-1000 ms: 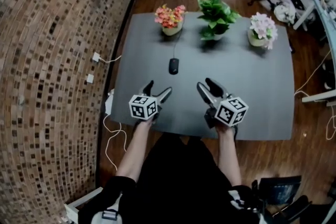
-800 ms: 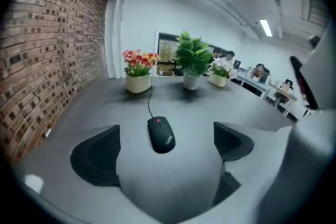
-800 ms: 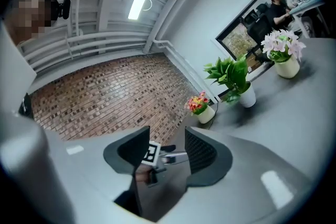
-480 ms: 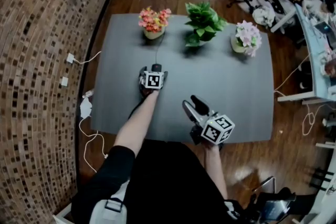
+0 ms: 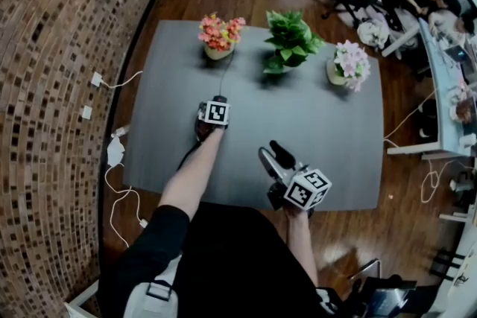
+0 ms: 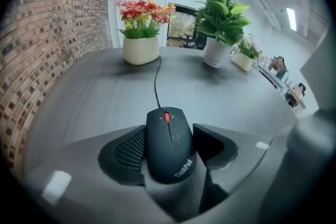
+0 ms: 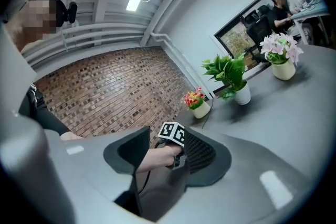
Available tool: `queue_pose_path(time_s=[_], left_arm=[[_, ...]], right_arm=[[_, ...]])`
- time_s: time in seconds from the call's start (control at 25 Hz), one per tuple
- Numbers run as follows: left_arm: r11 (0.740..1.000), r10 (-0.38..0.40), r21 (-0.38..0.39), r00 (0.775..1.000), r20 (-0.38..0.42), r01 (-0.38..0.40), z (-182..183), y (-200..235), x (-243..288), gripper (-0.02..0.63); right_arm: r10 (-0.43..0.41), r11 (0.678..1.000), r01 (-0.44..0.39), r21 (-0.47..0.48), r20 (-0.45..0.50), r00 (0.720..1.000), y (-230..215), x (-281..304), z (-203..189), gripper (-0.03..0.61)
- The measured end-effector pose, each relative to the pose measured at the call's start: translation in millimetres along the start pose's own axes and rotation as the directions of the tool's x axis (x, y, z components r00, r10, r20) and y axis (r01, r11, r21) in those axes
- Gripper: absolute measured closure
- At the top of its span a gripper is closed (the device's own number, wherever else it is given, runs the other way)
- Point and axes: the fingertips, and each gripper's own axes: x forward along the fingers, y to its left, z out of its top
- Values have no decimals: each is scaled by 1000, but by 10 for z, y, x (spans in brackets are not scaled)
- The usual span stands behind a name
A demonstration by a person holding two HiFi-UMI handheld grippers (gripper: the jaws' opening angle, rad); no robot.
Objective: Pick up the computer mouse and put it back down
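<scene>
A black computer mouse [image 6: 168, 134] with a red scroll wheel lies on the grey table [image 5: 171, 86]. Its cable [image 6: 156, 81] runs off toward the flower pot. My left gripper [image 6: 169, 145] points steeply down over it. Its jaws are closing, with one pad against each side of the mouse. In the head view my left gripper [image 5: 216, 104] and its marker cube cover nearly all of the mouse. My right gripper [image 5: 273, 153] hovers above the table's near edge, open with nothing between its jaws. In the right gripper view the right gripper [image 7: 167, 157] looks toward the left hand.
Three potted plants line the table's far edge: red-orange flowers [image 5: 220, 33], a green plant [image 5: 289, 37] and pink flowers [image 5: 349, 63]. A brick wall [image 5: 52, 86] stands at the left, with cables on the floor [image 5: 119, 160]. Office chairs and seated people are at the far right.
My left gripper has moved forward and down from the table's near edge to the mouse, and its jaws have come in round it. The right gripper has stayed put.
</scene>
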Motion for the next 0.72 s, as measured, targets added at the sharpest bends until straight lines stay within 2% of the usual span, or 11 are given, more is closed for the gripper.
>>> queue_pose_path(time_s=[0.08,0.12,0.16,0.2,0.28,0.36,0.4,0.48,0.56,0.64,0.72], left_arm=[[996,-27,-82,999,18,28,13,49,-193,330],[983,-88,-161,996,30,92,-11,-15,-313,330],[946,-185,-257,980,71,197,2,-143,-450,330],[882,-281,-351,949,146,315,66,-270,-619,330],[720,-396,-470,859,325,510,264,-403,-1053,330],[591,-441,-486,762,475,644,460,-449,-1533,330],[540,-455,-465,708,540,701,547,-464,-1767,330],[461,-473,-388,591,653,798,673,-445,-2169,330],[375,-472,-329,484,737,867,737,-414,-2528,330],[271,-453,-297,393,800,916,778,-412,-2887,330],[173,-428,-265,314,847,949,812,-429,-3228,330]], right_arm=[[11,1000,-11,0,3,1000,-1,39,32,397],[16,1000,-16,2,6,1000,-3,54,53,397],[22,1000,-22,5,11,1000,-5,71,74,396],[30,1000,-30,8,16,999,-5,92,94,397],[49,999,-49,13,26,998,2,139,134,397],[70,997,-70,11,33,997,16,183,181,397],[80,997,-81,9,36,996,27,201,206,397],[103,995,-104,6,45,994,67,229,254,397],[126,992,-126,1,51,991,120,252,289,397],[143,990,-143,0,56,988,163,255,306,397],[167,986,-168,7,70,983,213,240,326,397]])
